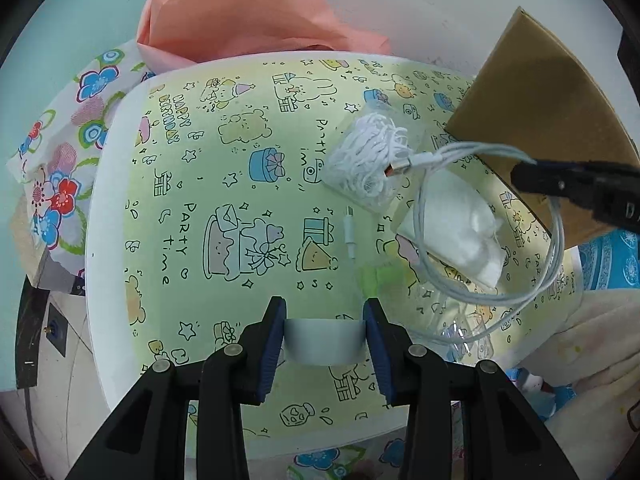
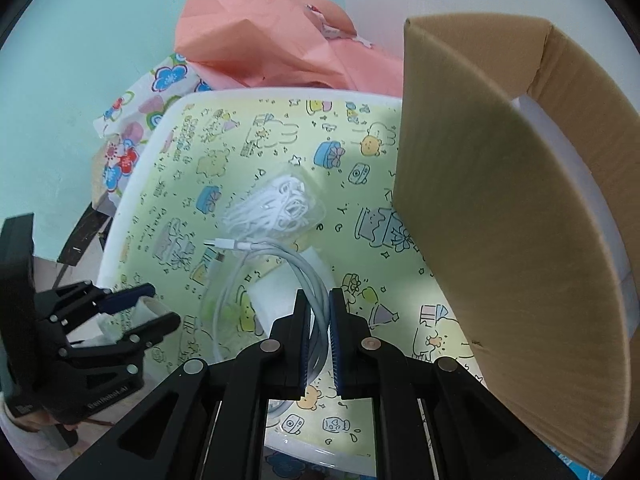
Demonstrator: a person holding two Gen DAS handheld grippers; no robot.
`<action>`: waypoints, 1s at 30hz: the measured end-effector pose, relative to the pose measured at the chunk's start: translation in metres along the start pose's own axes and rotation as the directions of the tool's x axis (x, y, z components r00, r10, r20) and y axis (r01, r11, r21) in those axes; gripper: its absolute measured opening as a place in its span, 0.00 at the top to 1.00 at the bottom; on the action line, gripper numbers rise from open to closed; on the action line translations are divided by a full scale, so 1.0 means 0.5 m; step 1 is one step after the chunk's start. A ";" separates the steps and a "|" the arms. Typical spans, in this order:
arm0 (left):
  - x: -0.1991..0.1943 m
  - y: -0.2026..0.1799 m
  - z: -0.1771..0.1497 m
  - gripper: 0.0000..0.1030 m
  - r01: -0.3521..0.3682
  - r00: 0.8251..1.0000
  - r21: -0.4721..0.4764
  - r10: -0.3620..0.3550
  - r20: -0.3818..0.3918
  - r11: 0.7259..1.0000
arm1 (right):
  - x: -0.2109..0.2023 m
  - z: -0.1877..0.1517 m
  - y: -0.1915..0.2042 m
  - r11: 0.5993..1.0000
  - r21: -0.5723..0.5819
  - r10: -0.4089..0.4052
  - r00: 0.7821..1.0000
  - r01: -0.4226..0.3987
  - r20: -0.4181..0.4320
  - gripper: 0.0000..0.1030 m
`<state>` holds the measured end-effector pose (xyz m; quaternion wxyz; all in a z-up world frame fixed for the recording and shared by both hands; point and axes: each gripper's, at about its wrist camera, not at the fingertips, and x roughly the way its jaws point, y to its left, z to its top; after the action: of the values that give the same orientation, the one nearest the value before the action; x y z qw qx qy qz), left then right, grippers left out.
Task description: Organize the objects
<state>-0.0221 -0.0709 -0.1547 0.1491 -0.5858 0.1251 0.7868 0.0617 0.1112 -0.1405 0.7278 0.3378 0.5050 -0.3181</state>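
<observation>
My left gripper [image 1: 324, 316] is shut on a grey tape roll [image 1: 323, 340] held just above the yellow party-print tabletop [image 1: 224, 184]; it also shows at the left of the right wrist view [image 2: 140, 308]. My right gripper [image 2: 319, 304] is shut on a coiled white charging cable [image 2: 256, 276] and lifts it over the table; in the left wrist view the gripper [image 1: 524, 176] comes in from the right with the cable loop [image 1: 492, 296] hanging. A clear bag of white cords [image 1: 370, 160] lies on the table, also seen in the right wrist view [image 2: 276, 208].
An open cardboard box [image 2: 500, 220] stands at the right, its flap [image 1: 540, 120] over the table edge. A clear packet of white material [image 1: 460, 236] and a loose white connector [image 1: 350, 232] lie on the table. Pink paper [image 1: 240, 12] and floral paper [image 1: 60, 168] sit behind and left.
</observation>
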 end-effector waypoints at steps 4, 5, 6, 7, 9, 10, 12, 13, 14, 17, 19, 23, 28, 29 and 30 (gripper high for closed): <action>-0.014 -0.018 0.004 0.61 -0.017 1.000 0.024 0.017 0.001 1.000 | -0.023 0.008 0.007 1.000 -0.014 0.003 1.000 -0.002 0.013 0.89; -0.018 -0.023 0.005 0.61 -0.021 1.000 0.029 0.021 0.002 0.999 | -0.027 0.009 0.009 1.000 -0.019 -0.001 1.000 0.001 0.015 0.89; -0.023 -0.029 0.008 0.61 -0.025 1.000 0.034 0.024 0.006 0.999 | -0.031 0.009 0.010 1.000 -0.023 -0.003 1.000 0.003 0.015 0.89; -0.027 -0.034 0.011 0.61 -0.025 1.000 0.038 0.025 0.007 0.999 | -0.036 0.010 0.010 1.000 -0.021 0.006 1.000 -0.006 0.013 0.89; -0.040 -0.045 0.018 0.61 -0.023 1.000 0.045 0.023 0.016 0.999 | -0.043 0.011 0.008 0.999 -0.012 0.031 1.000 -0.031 0.007 0.89; -0.047 -0.051 0.022 0.61 -0.019 1.000 0.048 0.018 0.020 0.999 | -0.048 0.012 0.008 0.999 -0.012 0.035 0.999 -0.034 0.007 0.89; -0.056 -0.060 0.029 0.61 -0.012 1.000 0.055 0.011 0.023 0.998 | -0.060 0.013 0.011 0.999 -0.025 0.027 1.000 -0.027 0.007 0.89; -0.062 -0.067 0.034 0.61 -0.012 1.000 0.064 0.011 0.025 0.998 | -0.065 0.013 0.013 0.999 -0.029 0.026 1.000 -0.026 0.005 0.89; -0.065 -0.070 0.037 0.61 -0.013 1.000 0.069 0.011 0.026 0.998 | -0.071 0.015 0.014 0.999 -0.034 0.026 1.000 -0.026 0.004 0.89; -0.077 -0.085 0.049 0.61 -0.011 1.000 0.091 0.009 0.020 0.996 | -0.090 0.017 0.022 0.997 -0.075 -0.011 1.000 0.011 0.004 0.89; -0.079 -0.095 0.059 0.61 -0.016 1.000 0.110 0.016 0.006 0.994 | -0.101 0.018 0.025 0.996 -0.093 -0.016 1.000 0.016 -0.006 0.89; -0.096 -0.112 0.074 0.61 -0.043 0.999 0.148 0.041 0.020 0.988 | -0.119 0.022 0.023 0.995 -0.104 -0.010 0.999 0.007 -0.030 0.89; -0.129 -0.129 0.086 0.61 -0.037 0.998 0.168 0.030 0.046 0.985 | -0.147 0.028 0.020 0.994 -0.111 -0.009 0.999 0.004 -0.038 0.89; -0.135 -0.132 0.088 0.61 -0.037 0.998 0.169 0.029 0.050 0.985 | -0.153 0.029 0.020 0.993 -0.114 -0.011 0.999 0.007 -0.036 0.89; -0.140 -0.136 0.090 0.61 -0.038 0.998 0.172 0.029 0.055 0.984 | -0.159 0.030 0.021 0.993 -0.118 -0.016 0.999 0.012 -0.032 0.89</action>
<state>-0.0172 0.0023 -0.0763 0.1896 -0.5478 0.1988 0.7902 0.0553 0.1147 -0.0589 0.7357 0.2959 0.5373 -0.2872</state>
